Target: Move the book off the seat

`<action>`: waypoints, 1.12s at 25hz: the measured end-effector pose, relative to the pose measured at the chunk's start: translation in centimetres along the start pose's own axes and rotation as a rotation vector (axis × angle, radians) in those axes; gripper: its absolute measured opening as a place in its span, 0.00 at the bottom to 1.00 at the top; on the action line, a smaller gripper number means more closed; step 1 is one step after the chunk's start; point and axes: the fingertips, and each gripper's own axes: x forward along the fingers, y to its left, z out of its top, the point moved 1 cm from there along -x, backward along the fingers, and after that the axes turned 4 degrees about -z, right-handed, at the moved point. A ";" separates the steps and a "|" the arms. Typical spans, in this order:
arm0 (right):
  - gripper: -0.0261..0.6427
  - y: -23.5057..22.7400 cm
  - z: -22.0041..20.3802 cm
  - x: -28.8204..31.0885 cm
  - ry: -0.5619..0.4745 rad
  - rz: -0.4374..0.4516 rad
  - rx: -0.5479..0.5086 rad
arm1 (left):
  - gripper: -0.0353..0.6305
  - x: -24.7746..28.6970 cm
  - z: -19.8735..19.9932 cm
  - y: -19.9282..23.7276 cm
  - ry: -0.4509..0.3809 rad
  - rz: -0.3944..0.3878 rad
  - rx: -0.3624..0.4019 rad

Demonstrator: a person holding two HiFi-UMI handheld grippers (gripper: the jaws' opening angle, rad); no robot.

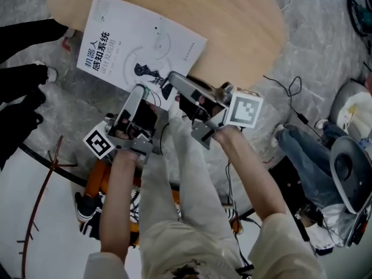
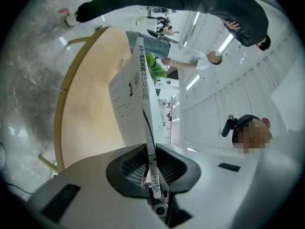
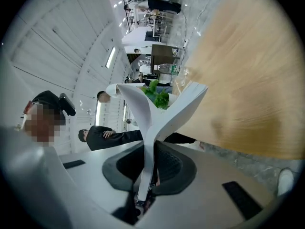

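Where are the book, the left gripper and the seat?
book (image 1: 136, 42): head view, middle of the white cover.
left gripper (image 1: 141, 93): head view, jaw tips at the book's near edge.
seat (image 1: 244, 22): head view, bare wood right of the book.

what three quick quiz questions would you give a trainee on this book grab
1. True or false: only the left gripper grips the book.
2. The book's cover is mostly: A red, B white, C black.
3. Fill in: in the head view the book overlaps the edge of the round ____ seat.

Key: 1 false, the right gripper is shut on it too; 2 B; 3 wooden.
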 end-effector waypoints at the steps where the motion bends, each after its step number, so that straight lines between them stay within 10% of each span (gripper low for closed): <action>1: 0.11 0.3 0.1 0.2 0.000 -0.001 0.005 | 0.13 0.1 0.0 0.0 0.002 0.003 0.001; 18: 0.11 2.6 1.0 0.8 0.044 -0.112 0.058 | 0.13 0.8 0.2 -1.6 -0.080 0.058 -0.126; 28: 0.11 1.3 0.2 0.2 -0.062 -0.138 0.104 | 0.13 0.3 0.3 -1.0 -0.032 0.147 -0.056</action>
